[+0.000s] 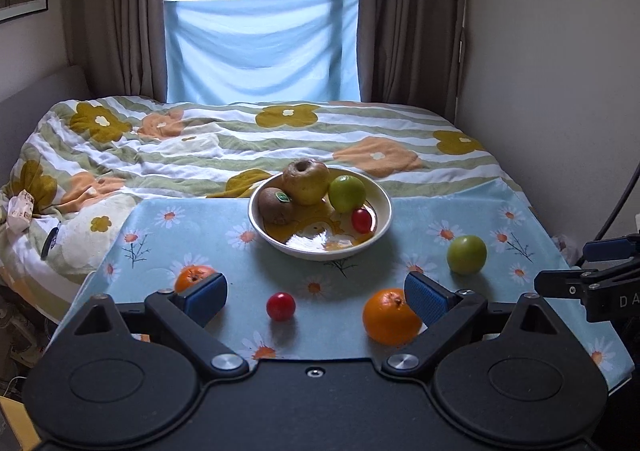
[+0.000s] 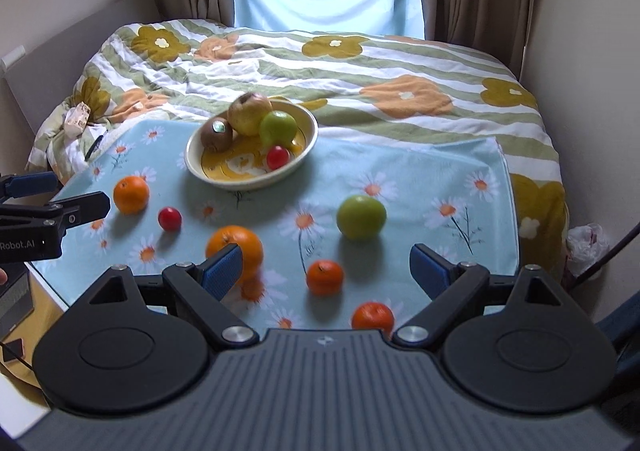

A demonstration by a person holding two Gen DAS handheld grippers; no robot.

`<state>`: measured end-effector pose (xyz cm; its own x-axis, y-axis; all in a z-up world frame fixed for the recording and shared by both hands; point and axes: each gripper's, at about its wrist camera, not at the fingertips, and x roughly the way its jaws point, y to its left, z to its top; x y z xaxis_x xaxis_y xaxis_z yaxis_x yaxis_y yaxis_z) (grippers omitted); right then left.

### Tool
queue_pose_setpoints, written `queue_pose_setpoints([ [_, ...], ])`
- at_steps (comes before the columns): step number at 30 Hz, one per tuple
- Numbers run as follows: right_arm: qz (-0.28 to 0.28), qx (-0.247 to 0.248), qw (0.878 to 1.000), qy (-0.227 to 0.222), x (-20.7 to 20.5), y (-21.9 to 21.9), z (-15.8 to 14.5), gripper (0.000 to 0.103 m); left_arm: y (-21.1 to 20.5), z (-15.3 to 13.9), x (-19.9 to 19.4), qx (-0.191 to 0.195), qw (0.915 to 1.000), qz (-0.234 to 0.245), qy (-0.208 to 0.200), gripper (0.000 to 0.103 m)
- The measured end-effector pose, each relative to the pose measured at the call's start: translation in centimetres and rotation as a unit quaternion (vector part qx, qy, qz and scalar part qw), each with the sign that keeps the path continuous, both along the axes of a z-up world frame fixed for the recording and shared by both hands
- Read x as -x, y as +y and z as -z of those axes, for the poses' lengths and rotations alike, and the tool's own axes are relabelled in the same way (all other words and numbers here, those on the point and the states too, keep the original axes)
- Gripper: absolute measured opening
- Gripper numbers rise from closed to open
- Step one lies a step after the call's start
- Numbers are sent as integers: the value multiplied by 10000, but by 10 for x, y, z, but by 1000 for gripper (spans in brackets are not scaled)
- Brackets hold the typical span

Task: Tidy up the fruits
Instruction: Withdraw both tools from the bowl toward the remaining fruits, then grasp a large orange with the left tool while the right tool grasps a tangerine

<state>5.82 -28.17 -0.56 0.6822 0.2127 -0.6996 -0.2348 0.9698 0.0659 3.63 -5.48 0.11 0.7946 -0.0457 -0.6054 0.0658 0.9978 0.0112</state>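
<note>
Roughly half sorted, judging by the layout. Far left on the daisy-print cloth (image 2: 440,171): a small orange (image 2: 131,194), just beside it a red cherry tomato (image 2: 169,218). Next, left gripper (image 1: 316,293), pads spread wide, nothing between them, levelled low at that tomato (image 1: 281,306), probably the next pick. Then a big orange (image 1: 391,316) touching the right-hand pad. Centre back: bowl (image 2: 200,167) already holding a kiwi (image 2: 216,134), a yellowish apple (image 2: 249,113), a green fruit (image 2: 279,128) and a second tomato (image 2: 277,157), so clearly the collecting spot. Further right, a loose green fruit (image 2: 361,216). Right gripper (image 2: 326,271) likewise gaping and empty, hovering over two small oranges (image 2: 325,276) (image 2: 373,317), seen only from the right wrist, hidden from the left.
</note>
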Motion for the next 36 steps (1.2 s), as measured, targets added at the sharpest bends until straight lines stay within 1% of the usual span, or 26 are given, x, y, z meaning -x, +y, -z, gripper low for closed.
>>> queue_pose_setpoints([
  [4, 41, 22, 9999, 124, 2, -15, 25, 103, -17, 19, -4, -13, 9998, 198, 96, 98],
  [8, 143, -88, 9994, 315, 0, -26, 49, 103, -34, 41, -10, -39, 9988, 439, 196, 98],
  [14, 268, -102, 9985, 461, -4, -32, 75, 101, -53, 72, -25, -158, 9957, 842, 340, 97],
  [19, 307, -102, 9977, 591, -11, -33, 91, 89, -62, 90, -45, -220, 9944, 921, 475, 96],
  [23, 370, -150, 9971, 642, -15, -32, 101, 86, -63, 98, -59, -139, 9941, 927, 538, 95],
  [26, 431, -186, 9967, 655, -18, -31, 103, 84, -64, 102, -67, -127, 9936, 926, 628, 87],
  [28, 462, -218, 9965, 656, -20, -31, 105, 84, -64, 105, -71, -64, 9931, 940, 700, 85],
  [31, 494, -236, 9962, 676, -23, -29, 106, 81, -64, 110, -76, -29, 9923, 926, 819, 77],
  [32, 503, -241, 9961, 685, -24, -29, 107, 81, -63, 111, -77, -2, 9920, 919, 869, 70],
  [33, 507, -249, 9960, 697, -25, -29, 107, 80, -63, 111, -77, -26, 9922, 869, 890, 67],
  [36, 517, -269, 9958, 709, -28, -28, 106, 79, -61, 110, -77, 18, 9917, 882, 930, 67],
])
